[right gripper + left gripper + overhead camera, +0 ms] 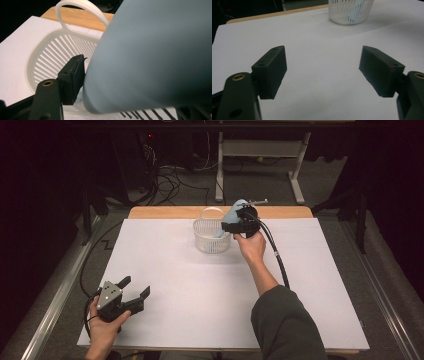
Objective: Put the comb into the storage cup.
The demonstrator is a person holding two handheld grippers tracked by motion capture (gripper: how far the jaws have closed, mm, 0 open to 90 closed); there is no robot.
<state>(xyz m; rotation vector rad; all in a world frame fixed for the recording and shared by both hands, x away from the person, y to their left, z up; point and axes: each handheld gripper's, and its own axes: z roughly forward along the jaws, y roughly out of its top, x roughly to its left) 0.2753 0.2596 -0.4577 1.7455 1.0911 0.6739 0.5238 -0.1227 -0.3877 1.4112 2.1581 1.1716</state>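
The right tool [231, 226] is at the white basket [212, 237], which sits near the far edge of the worktop [200, 285]. Between its jaws is a pale blue thing [232, 212] — smooth and rounded, maybe a cup or a small bottle, but I cannot tell which. It leans over the near-right rim of the basket, with its low end down inside and its top end sticking up above the rim. In the right gripper view the blue thing [155, 55] is very close, and one black jaw sits right at its side, touching or almost touching. The other jaw is hidden behind it. So I cannot tell if the right tool is gripping the blue thing or has let go.

My guess is that this is the drop-off step — the blue thing is being put in the basket. The next move calls for the jaws to be wide enough to clear it, then a slow lift up and away from the basket so the rim and the tall looped handle [82, 10] are not bumped.

The left tool [134, 292] rests on the worktop, well apart from the basket, on the near-left side. Its jaws are wide open with nothing between them.

I see no brand, label or writing anywhere.
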